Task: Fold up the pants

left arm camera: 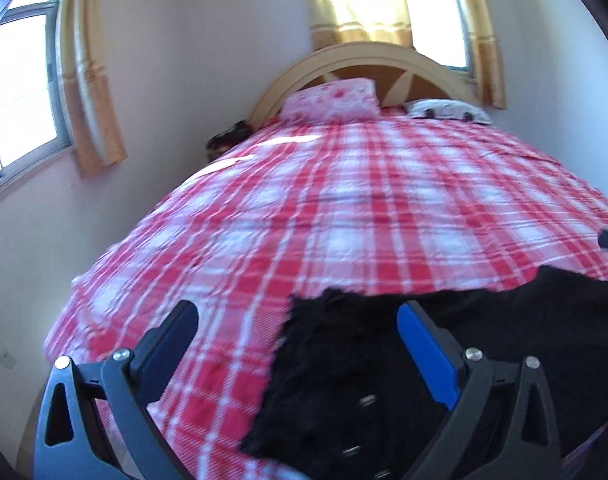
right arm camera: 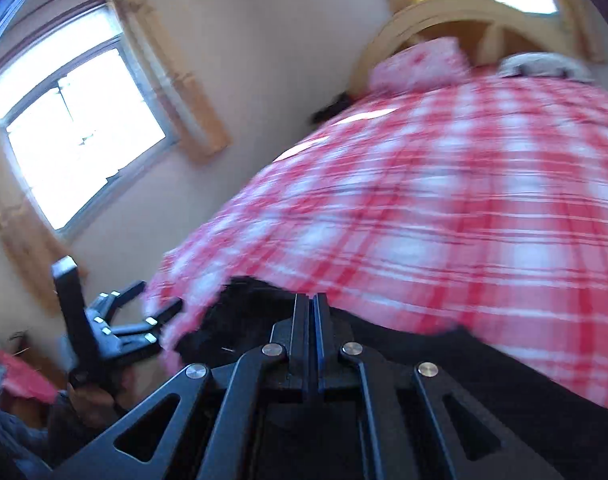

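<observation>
You are at the foot of a bed [left arm camera: 363, 200] covered in a red and white plaid sheet, in a pale-walled room with two bright windows hung with yellow curtains [left arm camera: 92, 92]. A curved wooden headboard [left arm camera: 359, 60] stands at the far end, with a pink floral pillow [left arm camera: 331, 100] and a grey-white pillow [left arm camera: 447, 111] against it.

The black pants [left arm camera: 343, 380] lie on the near end of the bed, spreading toward your right. Your left gripper [left arm camera: 298, 318] hangs over their ragged left edge with its jaws spread wide: the blue-padded finger is over the black cloth, the other over bare plaid. It holds nothing.

Your right gripper [right arm camera: 311, 312] has its fingers pressed together, tips at the upper edge of the pants [right arm camera: 483, 364]. The view is blurred, so you cannot tell whether cloth is pinched between them. From this side, the left gripper [right arm camera: 144, 320] shows at the bed's left corner.

The pants look dark and matte, with a few small metal snaps or buttons near the bottom of the left view. No labels or writing can be read.
</observation>
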### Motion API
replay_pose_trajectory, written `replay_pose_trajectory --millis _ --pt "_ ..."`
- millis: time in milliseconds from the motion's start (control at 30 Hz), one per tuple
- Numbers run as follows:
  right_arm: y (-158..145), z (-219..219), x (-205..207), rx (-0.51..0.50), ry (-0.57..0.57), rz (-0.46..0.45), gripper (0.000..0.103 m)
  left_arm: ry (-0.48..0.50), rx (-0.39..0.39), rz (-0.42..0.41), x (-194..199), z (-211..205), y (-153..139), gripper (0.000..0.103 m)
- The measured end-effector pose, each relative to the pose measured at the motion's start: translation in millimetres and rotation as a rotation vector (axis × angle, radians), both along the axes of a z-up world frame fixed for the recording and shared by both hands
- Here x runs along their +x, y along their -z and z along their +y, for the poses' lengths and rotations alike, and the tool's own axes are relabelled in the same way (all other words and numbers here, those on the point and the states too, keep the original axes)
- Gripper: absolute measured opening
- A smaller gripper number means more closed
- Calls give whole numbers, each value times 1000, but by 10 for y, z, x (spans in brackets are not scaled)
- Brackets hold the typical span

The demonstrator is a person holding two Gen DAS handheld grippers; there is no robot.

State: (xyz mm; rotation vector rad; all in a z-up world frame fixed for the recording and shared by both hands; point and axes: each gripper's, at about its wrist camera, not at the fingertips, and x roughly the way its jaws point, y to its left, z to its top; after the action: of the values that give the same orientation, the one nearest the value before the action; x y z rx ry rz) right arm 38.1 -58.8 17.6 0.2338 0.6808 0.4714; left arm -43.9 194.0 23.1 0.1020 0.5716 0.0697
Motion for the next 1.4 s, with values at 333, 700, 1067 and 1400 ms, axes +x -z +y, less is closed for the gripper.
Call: replay_pose_trajectory --millis 333,700,1067,1400 --pt "538 -897 -787 -290 342 183 3 193 12 110 391 -1161 296 102" --pt "679 -1242 -747 -153 384 104 3 -39 -15 297 730 -795 717 102" --pt "11 -3207 -2497 204 997 -191 79 197 -33 163 280 -1503 217 101" --pt "438 -4396 -3543 271 1395 -97 75 454 17 181 -28 -2445 231 101"
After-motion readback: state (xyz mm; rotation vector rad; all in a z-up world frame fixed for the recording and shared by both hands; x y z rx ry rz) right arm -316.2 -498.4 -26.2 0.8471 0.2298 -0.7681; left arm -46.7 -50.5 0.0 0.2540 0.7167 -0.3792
